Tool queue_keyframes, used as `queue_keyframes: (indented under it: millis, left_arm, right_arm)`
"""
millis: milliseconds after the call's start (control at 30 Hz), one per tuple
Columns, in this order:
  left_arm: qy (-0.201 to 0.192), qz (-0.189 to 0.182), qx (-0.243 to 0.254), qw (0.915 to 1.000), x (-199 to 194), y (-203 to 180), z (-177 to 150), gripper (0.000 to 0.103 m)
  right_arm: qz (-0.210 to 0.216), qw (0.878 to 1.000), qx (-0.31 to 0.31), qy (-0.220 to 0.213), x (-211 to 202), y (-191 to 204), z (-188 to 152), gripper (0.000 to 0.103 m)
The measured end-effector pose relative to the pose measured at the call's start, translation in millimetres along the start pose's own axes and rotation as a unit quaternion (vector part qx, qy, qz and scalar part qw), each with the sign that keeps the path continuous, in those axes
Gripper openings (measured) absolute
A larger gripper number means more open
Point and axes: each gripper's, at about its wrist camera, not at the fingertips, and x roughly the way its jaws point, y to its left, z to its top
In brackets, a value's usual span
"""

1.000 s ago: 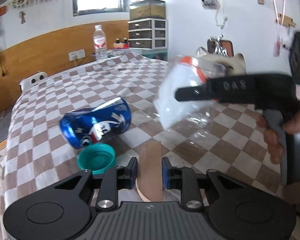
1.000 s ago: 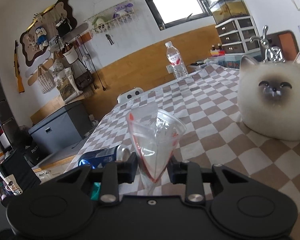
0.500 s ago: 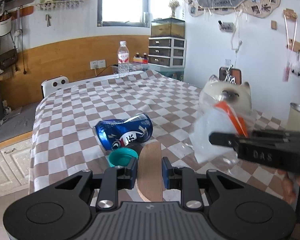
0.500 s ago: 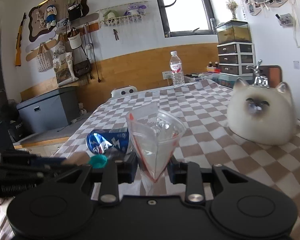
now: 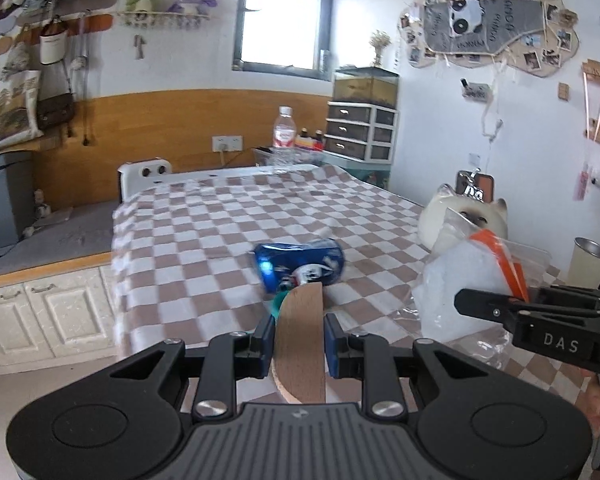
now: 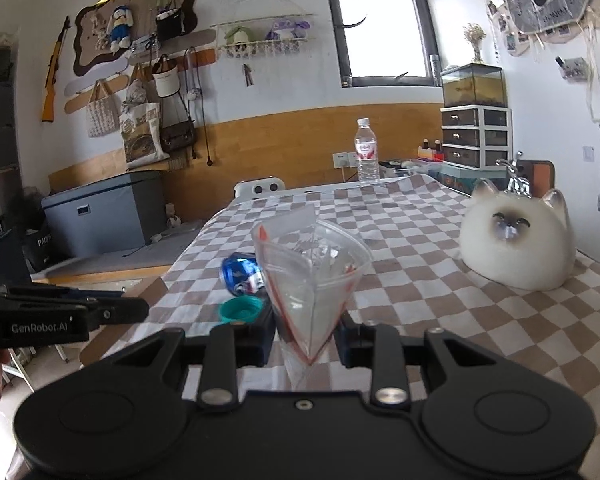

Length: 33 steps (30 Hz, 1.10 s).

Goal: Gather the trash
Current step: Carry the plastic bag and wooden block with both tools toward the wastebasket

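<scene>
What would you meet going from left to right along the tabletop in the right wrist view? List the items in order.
Teal lid → clear plastic bag held in the right gripper → cat figurine.

A flat brown wooden strip with a rounded tip [image 5: 302, 340] stands upright, pinched at its sides, above the near edge of the checked tablecloth. A clear plastic zip bag with a red-orange seal line [image 6: 310, 280] is held up off the cloth, gathered to a point at the bottom and gaping open at the top. A crushed blue drink can [image 5: 300, 266] lies on its side on the cloth, its open end toward the cameras. Just in front of it lies a teal round plastic lid [image 6: 240, 309], hollow side up.
</scene>
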Motion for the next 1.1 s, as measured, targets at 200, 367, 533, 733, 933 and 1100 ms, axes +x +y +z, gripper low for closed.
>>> queue_keyframes:
  millis: [200, 367, 533, 733, 933, 1100]
  left_arm:
    - [-0.01, 0.025, -0.019, 0.9995, -24.8, 42.7, -6.4, 0.027]
    - [-0.016, 0.048, -0.041, 0.9979, -44.7, 86.1, -13.6, 0.027]
    - [-0.02, 0.071, -0.061, 0.9954, -66.8, 128.8, -22.9, 0.027]
    - [-0.022, 0.097, -0.087, 0.9912, -92.9, 179.7, -41.3, 0.027]
    - [-0.009, 0.118, -0.114, 0.9864, -110.4, 229.4, -71.0, 0.027]
    - [0.003, 0.131, -0.142, 0.9812, -116.9, 267.8, -98.7, 0.027]
  right_arm:
    - [0.011, 1.0, -0.019, -0.005, -2.0, 39.9, 6.6, 0.032]
    - [0.029, 0.999, -0.033, -0.009, 2.4, 79.2, 12.6, 0.032]
    - [0.052, 0.998, -0.045, -0.009, 13.5, 125.7, 15.1, 0.032]
    - [0.087, 0.994, -0.058, 0.0, 27.9, 183.2, 10.9, 0.032]
    - [0.123, 0.99, -0.066, 0.033, 49.3, 245.2, -10.5, 0.032]
    - [0.144, 0.985, -0.059, 0.071, 71.4, 291.1, -37.9, 0.032]
